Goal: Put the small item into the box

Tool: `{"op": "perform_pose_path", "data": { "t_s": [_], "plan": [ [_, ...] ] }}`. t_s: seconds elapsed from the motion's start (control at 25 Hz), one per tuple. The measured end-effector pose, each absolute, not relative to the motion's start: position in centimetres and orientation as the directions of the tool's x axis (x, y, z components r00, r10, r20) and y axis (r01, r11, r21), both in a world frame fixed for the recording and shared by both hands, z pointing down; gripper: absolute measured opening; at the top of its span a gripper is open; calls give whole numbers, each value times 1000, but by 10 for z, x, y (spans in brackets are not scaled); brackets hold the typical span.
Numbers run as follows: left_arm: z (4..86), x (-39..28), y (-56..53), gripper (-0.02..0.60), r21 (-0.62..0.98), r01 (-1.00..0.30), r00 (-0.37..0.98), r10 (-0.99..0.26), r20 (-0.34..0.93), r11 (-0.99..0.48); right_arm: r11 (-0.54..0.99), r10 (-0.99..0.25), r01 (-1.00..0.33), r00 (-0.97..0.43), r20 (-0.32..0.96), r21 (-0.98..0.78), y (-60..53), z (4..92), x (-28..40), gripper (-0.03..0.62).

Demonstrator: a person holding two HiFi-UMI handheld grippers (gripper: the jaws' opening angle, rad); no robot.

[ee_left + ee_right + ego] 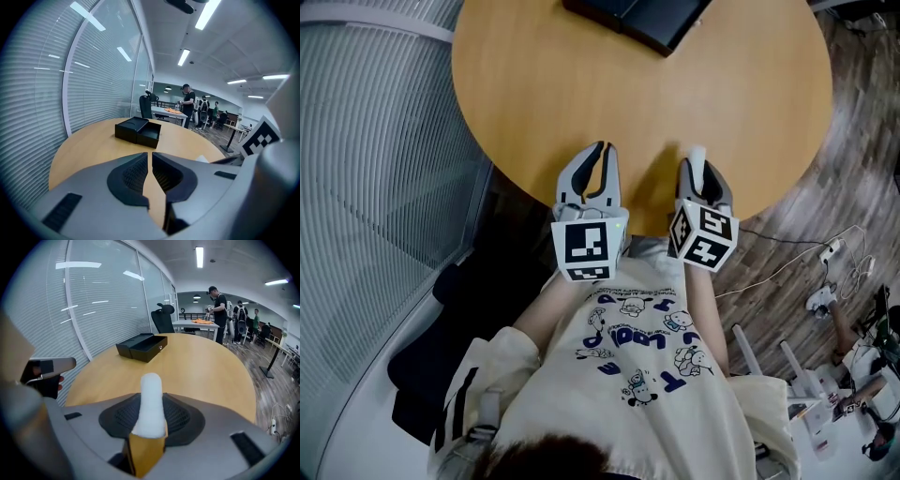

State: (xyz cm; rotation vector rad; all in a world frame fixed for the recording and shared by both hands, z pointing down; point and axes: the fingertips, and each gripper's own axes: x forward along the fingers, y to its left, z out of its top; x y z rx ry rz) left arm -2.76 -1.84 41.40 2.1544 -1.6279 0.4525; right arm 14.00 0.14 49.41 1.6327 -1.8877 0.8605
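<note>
On the round wooden table [581, 84] sits a black box [642, 19].

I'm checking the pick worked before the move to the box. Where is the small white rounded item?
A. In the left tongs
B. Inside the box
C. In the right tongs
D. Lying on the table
C: the right gripper view shows the small white rounded item clamped between the pads of the right tongs, while the left tongs hold nothing and the open black box sits farther across the round wooden table.
</note>
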Motion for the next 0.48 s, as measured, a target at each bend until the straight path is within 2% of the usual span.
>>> {"op": "perform_pose_path", "data": {
  "t_s": [0.48],
  "plan": [
    [358, -12, -33, 40, 111, -954, 298, -878, 374, -277, 115, -767, -987, -161, 621, -114, -17, 423, 152, 157]
  ]
}}
